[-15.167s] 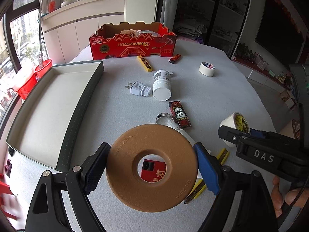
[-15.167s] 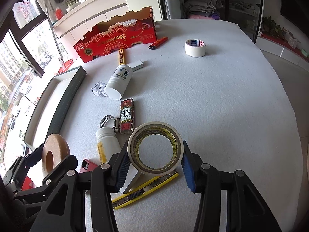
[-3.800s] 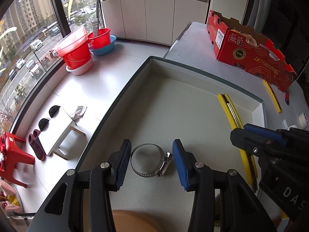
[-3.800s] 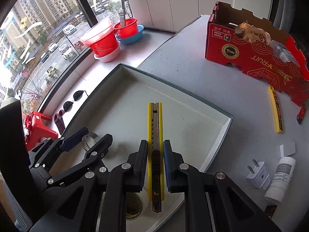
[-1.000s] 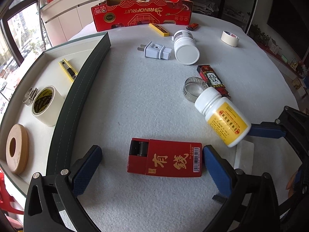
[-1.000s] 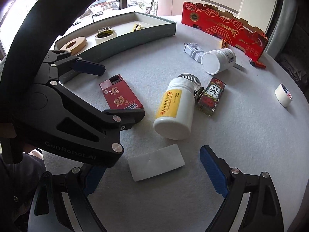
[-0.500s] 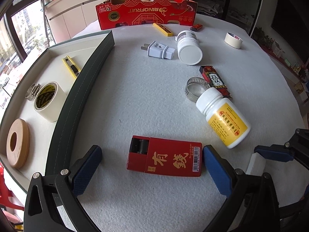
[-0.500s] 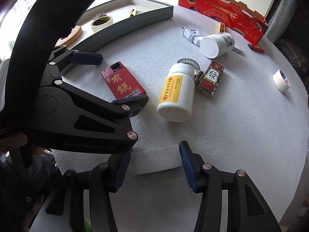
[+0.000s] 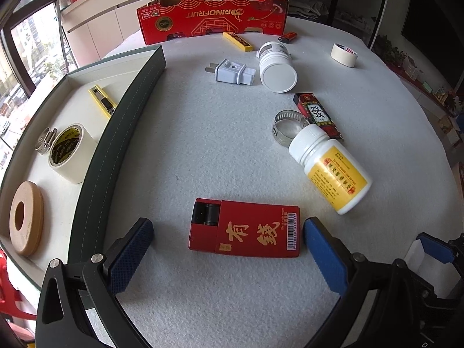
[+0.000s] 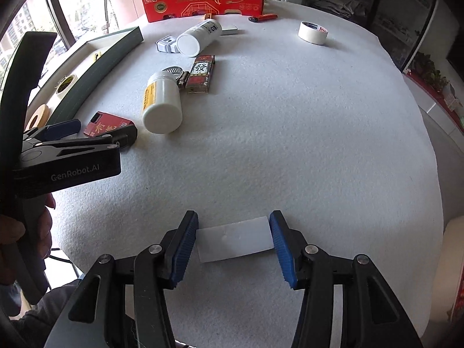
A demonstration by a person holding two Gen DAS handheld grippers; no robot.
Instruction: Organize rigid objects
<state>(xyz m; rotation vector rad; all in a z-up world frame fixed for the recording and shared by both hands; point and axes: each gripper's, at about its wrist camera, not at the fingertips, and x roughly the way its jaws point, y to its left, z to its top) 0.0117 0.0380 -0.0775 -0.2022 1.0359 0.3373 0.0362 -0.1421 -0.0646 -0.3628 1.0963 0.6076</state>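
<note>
Left wrist view: the tray (image 9: 127, 110), already loaded, was seen beside the red box (image 9: 245, 227), which lay on the table between the wide-apart pads of the left gripper (image 9: 227, 245). The white block (image 10: 235, 243) was clamped endwise in the right gripper (image 10: 234, 242), whose jaws had just closed onto it.

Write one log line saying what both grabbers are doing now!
left gripper: open around red box | right gripper: shut on white block | tray: four items in
</note>
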